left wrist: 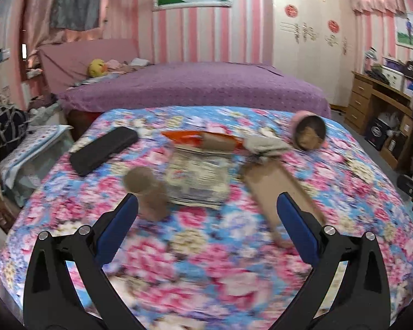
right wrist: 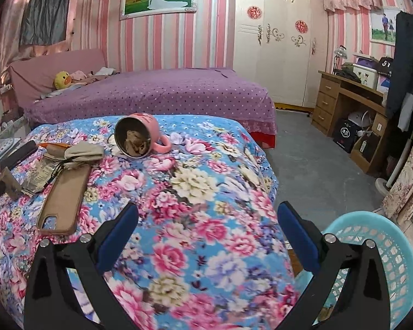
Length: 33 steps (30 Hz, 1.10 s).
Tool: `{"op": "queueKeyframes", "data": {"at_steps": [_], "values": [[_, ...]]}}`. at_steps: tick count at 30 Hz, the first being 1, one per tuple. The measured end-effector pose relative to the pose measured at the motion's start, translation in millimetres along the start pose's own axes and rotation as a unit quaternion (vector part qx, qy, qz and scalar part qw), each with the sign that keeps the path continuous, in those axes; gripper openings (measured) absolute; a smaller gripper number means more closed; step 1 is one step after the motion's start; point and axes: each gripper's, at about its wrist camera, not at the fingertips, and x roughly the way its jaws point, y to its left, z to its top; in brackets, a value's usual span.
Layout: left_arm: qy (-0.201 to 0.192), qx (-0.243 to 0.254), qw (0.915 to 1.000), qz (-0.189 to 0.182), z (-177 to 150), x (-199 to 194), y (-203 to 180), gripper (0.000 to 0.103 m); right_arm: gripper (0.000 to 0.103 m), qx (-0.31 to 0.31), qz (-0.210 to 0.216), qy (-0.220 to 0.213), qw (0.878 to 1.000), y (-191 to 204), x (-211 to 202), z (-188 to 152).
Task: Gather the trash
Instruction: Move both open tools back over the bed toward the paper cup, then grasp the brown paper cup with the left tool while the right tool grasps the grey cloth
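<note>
Blurred by motion in the left wrist view: prints and edges of most things on the floral bedspread (left wrist: pixel 206 247) hard to make out. Left tool (left wrist: pixel 206 203) spread wide, nothing between its blue pads (left wrist: pixel 118 225), hovering over the spread. Just ahead of its left finger, a cardboard tube (left wrist: pixel 147 192), standing roughly upright. Ahead between the fingers, a flattened printed wrapper (left wrist: pixel 198 178), and beyond it an orange wrapper (left wrist: pixel 203 140) partly covered by another brown roll. Just ahead of the right finger, a brown phone case (left wrist: pixel 278 184), its near end hidden behind that finger. Farther ahead and to the right, a grey-beige crumpled wad (left wrist: pixel 267 144) and a pink mug (left wrist: pixel 309 132) tipped on its side, mouth toward the camera, crumpled brown scrap inside. Ahead to the left, a black flat case (left wrist: pixel 104 150). Right tool (right wrist: pixel 206 220) likewise gaping and empty, over bare bedspread (right wrist: pixel 206 192); the litter well off to its left, partly cut by the frame edge there. Sharper here: phone case (right wrist: pixel 64 200) with its camera cut-out, mug (right wrist: pixel 140 136) with handle resting on the spread. Seen only here: a light blue plastic basket (right wrist: pixel 385 247) low to the right of the tool, beside the bed, partly hidden behind the right finger.
</note>
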Motion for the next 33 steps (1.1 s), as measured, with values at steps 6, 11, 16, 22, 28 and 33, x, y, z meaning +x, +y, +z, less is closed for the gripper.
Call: {"op": "queueKeyframes", "data": {"at_steps": [6, 11, 16, 22, 28, 33], "values": [[0.037, -0.027, 0.9988, 0.017, 1.2, 16.7, 48.4, 0.097, 0.099, -0.001, 0.014, 0.006, 1.000, 17.9, 9.4, -1.2], [0.066, -0.032, 0.9969, 0.028, -1.4, 34.9, 69.5, 0.097, 0.099, 0.013, 0.034, -0.003, 0.999, 23.9, 11.6, 0.2], [0.087, -0.050, 0.9949, 0.006, -1.0, 55.9, 80.3, 0.097, 0.099, 0.019, 0.026, 0.023, 0.999, 29.1, 19.3, -0.7], [0.086, -0.043, 0.9953, -0.012, 4.4, 72.1, 73.7, 0.097, 0.099, 0.048, 0.024, 0.030, 0.998, 28.5, 21.1, -0.5], [0.086, -0.056, 0.9933, -0.052, 7.0, 78.7, 77.7, 0.065, 0.099, 0.026, 0.050, 0.041, 0.998, 38.9, 21.4, -1.8], [0.083, -0.044, 0.9938, -0.059, 8.9, 75.7, 77.0, 0.043, 0.099, -0.025, 0.055, 0.034, 0.998, 71.9, 21.9, 7.0]]}}
